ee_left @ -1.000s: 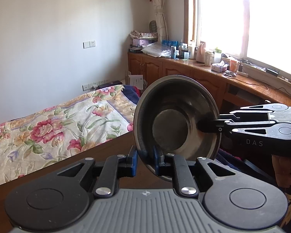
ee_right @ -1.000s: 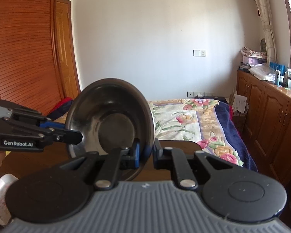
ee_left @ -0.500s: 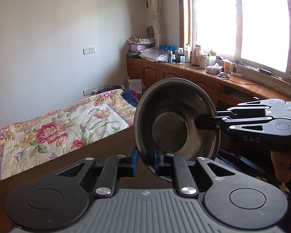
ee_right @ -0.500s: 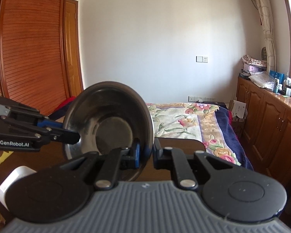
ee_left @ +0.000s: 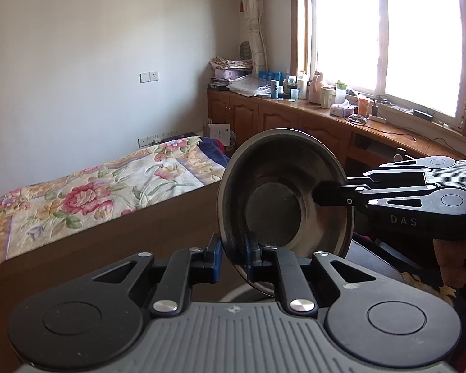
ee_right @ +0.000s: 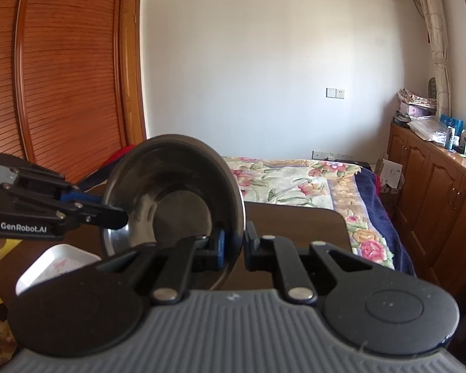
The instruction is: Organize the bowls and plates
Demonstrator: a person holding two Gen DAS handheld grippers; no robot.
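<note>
Since a second ago I have lifted the steel bowl (ee_left: 284,199) a little higher, and more of the window and ceiling unit now shows behind it. My left gripper (ee_left: 231,256) has its jaws clenched on the bowl's lower rim, one blue pad inside and one outside. My right gripper (ee_right: 233,247) grasps the same bowl at the opposite rim, its jaws closed on the edge. The bowl is tipped up on its side, mouth facing the left camera, in the air above the brown surface (ee_right: 295,223). Below the bowl, to its left in the right wrist view, a white square dish (ee_right: 57,262) rests on that surface. Beyond the bowl lies the flowered bed (ee_left: 93,192).
</note>
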